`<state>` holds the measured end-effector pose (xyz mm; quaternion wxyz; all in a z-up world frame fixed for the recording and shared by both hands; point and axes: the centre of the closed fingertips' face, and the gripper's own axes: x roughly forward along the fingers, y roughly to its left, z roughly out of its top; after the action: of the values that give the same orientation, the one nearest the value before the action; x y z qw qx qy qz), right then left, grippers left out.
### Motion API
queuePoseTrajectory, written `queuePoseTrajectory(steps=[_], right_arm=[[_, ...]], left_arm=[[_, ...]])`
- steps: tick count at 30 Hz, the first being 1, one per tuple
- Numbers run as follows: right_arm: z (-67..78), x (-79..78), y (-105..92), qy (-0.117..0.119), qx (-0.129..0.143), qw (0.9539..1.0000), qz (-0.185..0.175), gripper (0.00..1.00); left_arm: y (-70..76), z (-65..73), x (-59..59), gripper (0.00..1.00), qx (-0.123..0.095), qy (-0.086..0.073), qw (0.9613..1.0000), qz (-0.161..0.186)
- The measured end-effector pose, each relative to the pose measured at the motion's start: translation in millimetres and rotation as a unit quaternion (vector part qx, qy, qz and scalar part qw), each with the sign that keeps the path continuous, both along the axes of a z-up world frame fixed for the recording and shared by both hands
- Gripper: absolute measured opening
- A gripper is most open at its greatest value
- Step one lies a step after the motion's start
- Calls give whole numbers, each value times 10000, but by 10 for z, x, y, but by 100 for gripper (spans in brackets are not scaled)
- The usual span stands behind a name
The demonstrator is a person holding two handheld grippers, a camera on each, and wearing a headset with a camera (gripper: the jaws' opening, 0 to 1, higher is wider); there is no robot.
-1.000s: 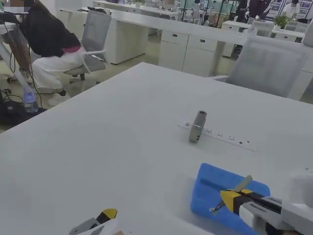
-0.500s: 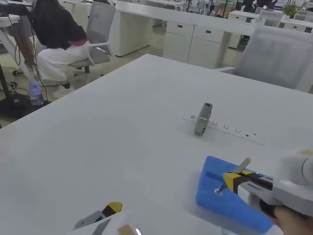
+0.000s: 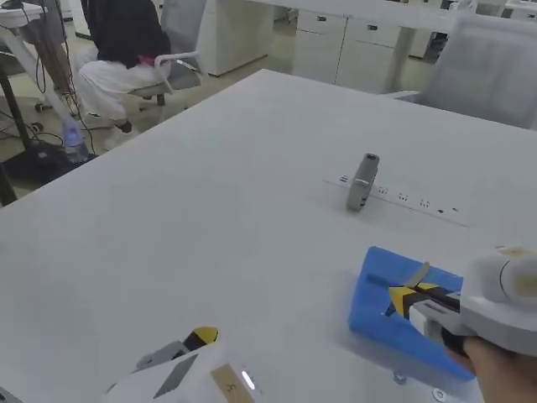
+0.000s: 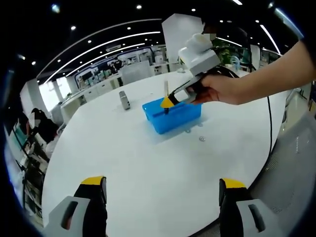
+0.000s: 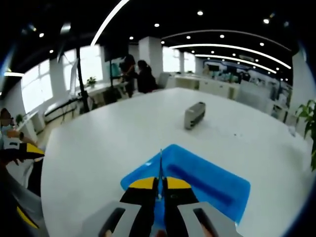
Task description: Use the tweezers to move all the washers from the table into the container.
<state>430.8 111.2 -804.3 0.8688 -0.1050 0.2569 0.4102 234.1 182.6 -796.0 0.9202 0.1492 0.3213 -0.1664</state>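
the right gripper (image 3: 393, 304), over the blue container (image 3: 369, 312), has 2 black jaws capped with yellow triangular tips. behind the jaws sit a grey block and a rounded white housing (image 3: 503, 290). a thin black cable (image 4: 269, 133) hangs from the gripper on the side away from the container. the hand (image 3: 497, 369) on it and the forearm (image 4: 276, 69) behind it are bare.

the left gripper (image 4: 163, 183), well apart from the container, has 2 grey jaws with slotted sides, black inner faces and yellow caps. its body is white, with a tan label (image 3: 226, 382) and 1 small lit white lamp (image 3: 247, 379).
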Motion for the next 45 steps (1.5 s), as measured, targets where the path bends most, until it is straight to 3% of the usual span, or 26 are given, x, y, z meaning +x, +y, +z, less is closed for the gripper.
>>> queuePoseTrajectory(steps=[8,9,14,24,31,41,45], right_arm=[[-95,8,-15,24,-100,9999,2,2],[-67,6,-9,-68,-25,10000,-5,2],[-86,-26,-11,-225,-195,9995,109,2],[-69,30,-56,105,-184,9998,10,3],[156,-17,-126,-60,-152,9998,63,3],[433,-266,-268,141,183,9997,-38,3],[521,-378,-348,79,214,9997,-48,3]], left_arm=[[-12,-13,-9,96,43,30,10000,-48],[-11,-15,-10,96,45,35,10000,-46],[-12,-18,-12,96,46,48,10000,-50],[-8,-11,-7,96,60,28,10000,-44],[-2,-3,4,97,85,-6,10000,-36],[2,11,18,97,99,-54,9999,-35],[-2,10,20,97,115,-61,9999,-54]])
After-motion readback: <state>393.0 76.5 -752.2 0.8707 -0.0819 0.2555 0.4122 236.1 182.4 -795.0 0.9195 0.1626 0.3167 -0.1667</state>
